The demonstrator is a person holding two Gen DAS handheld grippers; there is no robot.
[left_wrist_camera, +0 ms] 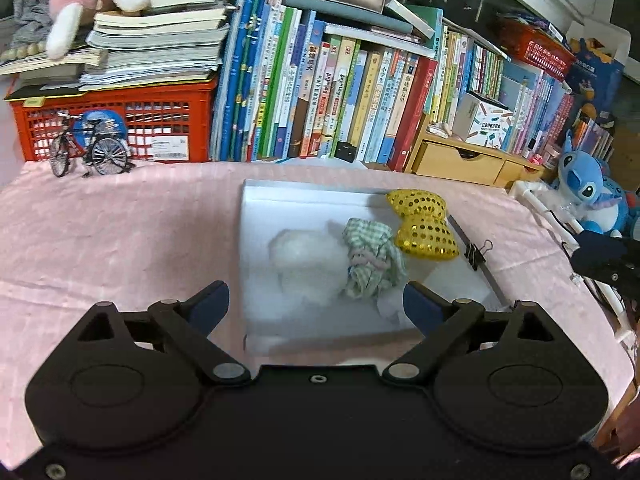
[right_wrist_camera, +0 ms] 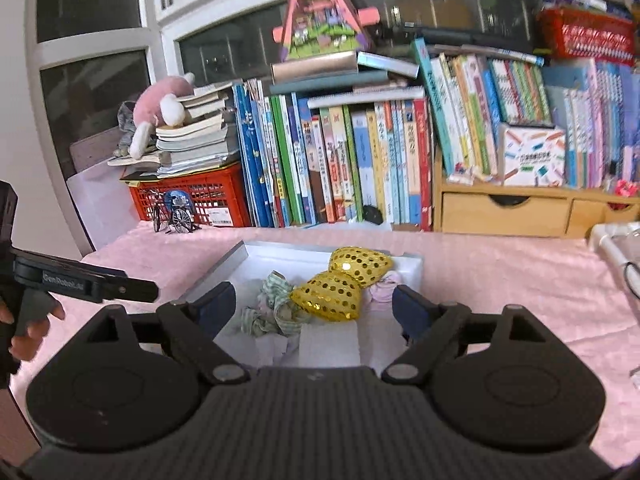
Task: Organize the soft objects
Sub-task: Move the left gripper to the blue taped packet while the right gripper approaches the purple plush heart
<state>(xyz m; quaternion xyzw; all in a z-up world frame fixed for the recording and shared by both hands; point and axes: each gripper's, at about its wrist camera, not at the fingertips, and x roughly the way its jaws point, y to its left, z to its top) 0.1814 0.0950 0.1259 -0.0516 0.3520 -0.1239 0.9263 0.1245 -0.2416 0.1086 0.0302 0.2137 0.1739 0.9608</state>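
A shallow white box [left_wrist_camera: 256,216] lies on the pink tablecloth. In it are a white fluffy wad [left_wrist_camera: 304,258], a crumpled green-checked cloth [left_wrist_camera: 370,258] and a yellow sequined bow [left_wrist_camera: 424,224]. My left gripper [left_wrist_camera: 316,306] is open and empty, just above the box's near edge. In the right wrist view the box [right_wrist_camera: 412,266] holds the bow [right_wrist_camera: 344,284], the checked cloth [right_wrist_camera: 272,308] and a pale pink cloth [right_wrist_camera: 384,288]. My right gripper [right_wrist_camera: 314,308] is open and empty over the box, fingers either side of the bow.
A binder clip [left_wrist_camera: 478,252] sits on the box's right rim. Behind stand a row of books [left_wrist_camera: 320,92], a red crate [left_wrist_camera: 116,124], a model bicycle [left_wrist_camera: 90,148], wooden drawers [left_wrist_camera: 460,162] and a blue plush [left_wrist_camera: 584,196]. The left gripper's handle [right_wrist_camera: 80,280] shows at left.
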